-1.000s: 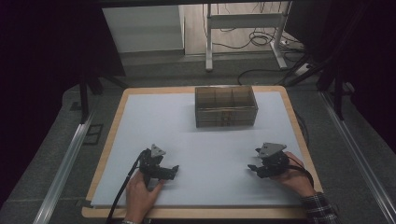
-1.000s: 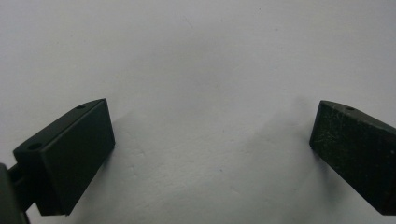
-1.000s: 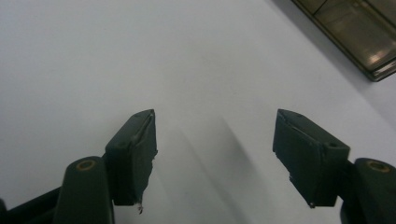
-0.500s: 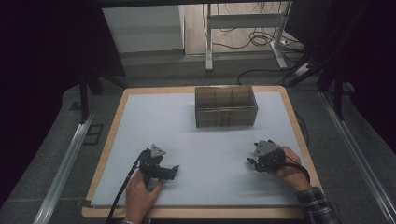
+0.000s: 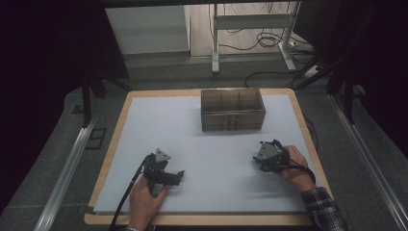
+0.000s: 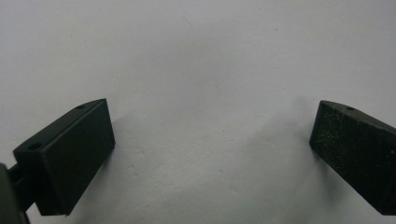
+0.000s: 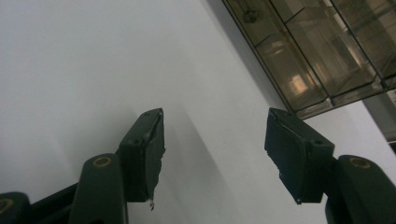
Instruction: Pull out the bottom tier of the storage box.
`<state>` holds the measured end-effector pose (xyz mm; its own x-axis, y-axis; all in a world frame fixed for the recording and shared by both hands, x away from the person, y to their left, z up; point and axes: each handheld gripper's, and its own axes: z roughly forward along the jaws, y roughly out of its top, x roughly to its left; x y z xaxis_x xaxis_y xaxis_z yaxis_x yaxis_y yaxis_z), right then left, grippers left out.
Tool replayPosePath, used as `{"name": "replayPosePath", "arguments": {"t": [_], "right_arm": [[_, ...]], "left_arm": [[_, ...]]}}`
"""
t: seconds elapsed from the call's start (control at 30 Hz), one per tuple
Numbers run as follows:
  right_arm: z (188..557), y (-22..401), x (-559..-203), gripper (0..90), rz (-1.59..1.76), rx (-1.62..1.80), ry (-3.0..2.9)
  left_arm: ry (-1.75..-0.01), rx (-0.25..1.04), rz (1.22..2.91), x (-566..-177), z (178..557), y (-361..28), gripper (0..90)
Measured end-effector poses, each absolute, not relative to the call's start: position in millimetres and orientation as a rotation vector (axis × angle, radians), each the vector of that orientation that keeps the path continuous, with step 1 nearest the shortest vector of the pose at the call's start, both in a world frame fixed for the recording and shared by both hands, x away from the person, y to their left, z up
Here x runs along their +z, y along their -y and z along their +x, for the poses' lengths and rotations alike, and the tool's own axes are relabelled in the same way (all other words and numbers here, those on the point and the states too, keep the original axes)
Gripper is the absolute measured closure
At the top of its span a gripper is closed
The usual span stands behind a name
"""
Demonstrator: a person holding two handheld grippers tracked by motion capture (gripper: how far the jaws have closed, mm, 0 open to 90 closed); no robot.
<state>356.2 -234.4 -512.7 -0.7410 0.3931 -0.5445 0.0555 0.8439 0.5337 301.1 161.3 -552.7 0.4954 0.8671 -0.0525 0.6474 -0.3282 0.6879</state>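
My left gripper (image 5: 180, 176) rests low on the white mat (image 5: 216, 139) at the front left, held by a hand. Its jaws point right and stand wide open over bare mat (image 6: 212, 140). My right gripper (image 5: 257, 159) sits at the front right in the other hand, pointing left and slightly away. Its jaws (image 7: 215, 135) are open with nothing between them, and they have just been closing a little. A clear brownish compartment box (image 5: 232, 109) stands at the back middle of the mat. In the right gripper view, this box (image 7: 327, 51) is at the upper right.
The mat lies on a wooden tabletop (image 5: 298, 115) with a grey surround and metal rails (image 5: 67, 168) at both sides. Cables trail from both grippers toward the front edge. Desk legs and cords stand on the floor beyond the table.
The right gripper has shifted a little to the left and away from the front edge. The left gripper has stayed where it was.
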Motion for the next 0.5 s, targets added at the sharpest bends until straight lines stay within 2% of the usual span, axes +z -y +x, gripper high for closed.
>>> {"name": "replayPosePath", "arguments": {"t": [0.5], "right_arm": [[363.3, 218.2, -519.4, 43.4, 0.211, 0.564, -2.221]], "left_arm": [[-1.239, 0.431, 2.084, -552.7, 301.1, -161.3, 0.0]]}}
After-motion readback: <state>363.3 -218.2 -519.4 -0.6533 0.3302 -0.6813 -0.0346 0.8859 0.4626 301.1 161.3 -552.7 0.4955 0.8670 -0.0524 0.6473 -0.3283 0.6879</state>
